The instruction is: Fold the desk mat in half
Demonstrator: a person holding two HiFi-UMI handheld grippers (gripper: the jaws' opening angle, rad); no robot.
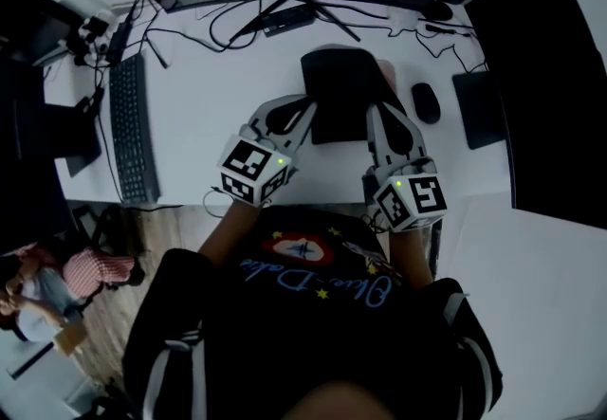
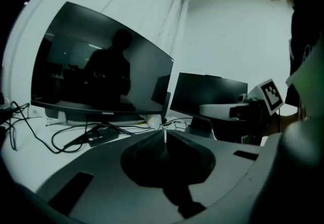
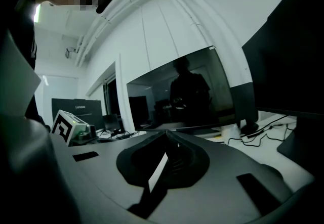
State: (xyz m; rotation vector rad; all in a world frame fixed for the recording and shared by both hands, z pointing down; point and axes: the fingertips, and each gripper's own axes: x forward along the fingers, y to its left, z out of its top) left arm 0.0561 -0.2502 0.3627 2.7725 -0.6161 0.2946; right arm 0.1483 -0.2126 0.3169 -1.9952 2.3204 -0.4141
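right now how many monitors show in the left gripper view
2: a large monitor at left and a smaller monitor just right of it. More may sit outside this view.

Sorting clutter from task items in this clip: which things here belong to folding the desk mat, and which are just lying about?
Job in hand: desk mat, left gripper, right gripper, both shut.
Lying about: keyboard, mouse, monitor, cables.

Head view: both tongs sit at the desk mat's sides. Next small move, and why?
Probably open both tongs before going for a grip. The left tongs and right tongs are shut beside the desk mat, and neither gripper view plainly shows mat pinched between them. Whether the mat is already folded can't be told.
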